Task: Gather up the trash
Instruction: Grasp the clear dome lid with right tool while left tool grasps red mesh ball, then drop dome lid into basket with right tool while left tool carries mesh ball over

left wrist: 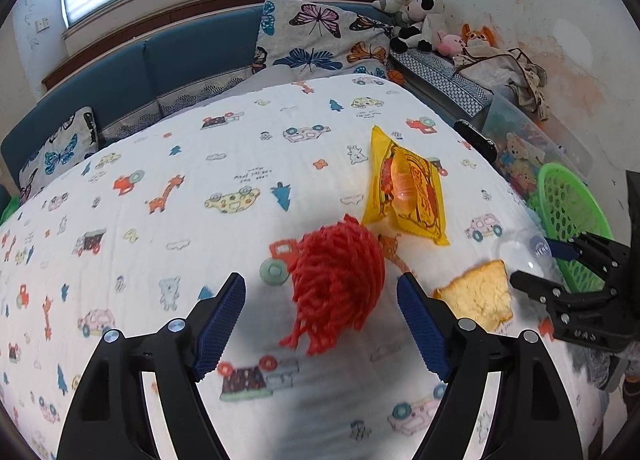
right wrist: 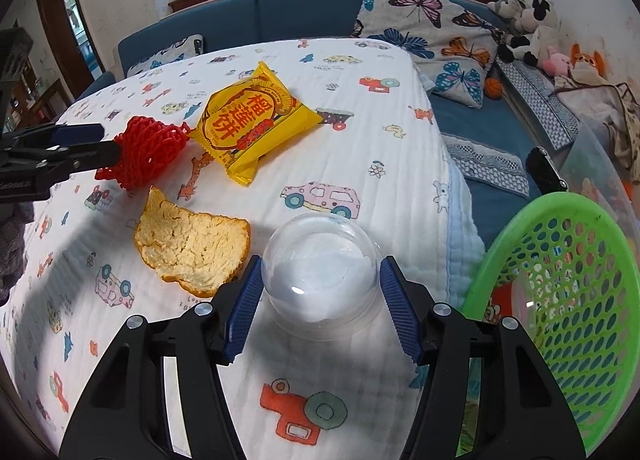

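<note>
I see a bed with a white blanket [right wrist: 360, 132] that has little cars and animals on it. The trash lies on the blanket.

My left gripper [left wrist: 322, 324] has its two blue fingers wide apart. A red net ball [left wrist: 340, 272] sits between them, and they do not squeeze it. I cannot tell if a finger touches it.

My right gripper [right wrist: 318, 306] has its fingers on both sides of a clear plastic dome [right wrist: 320, 272]. The fingers sit right at its edges. I cannot tell if they press on it.

Just beside the dome, on its left, lies an orange peel [right wrist: 188, 244], with its pale inside up. A yellow snack bag [right wrist: 250, 120] lies farther back, with one corner next to the red net ball.

A green basket [right wrist: 568, 300] with holes stands at the right side of the bed, close to my right gripper.
</note>
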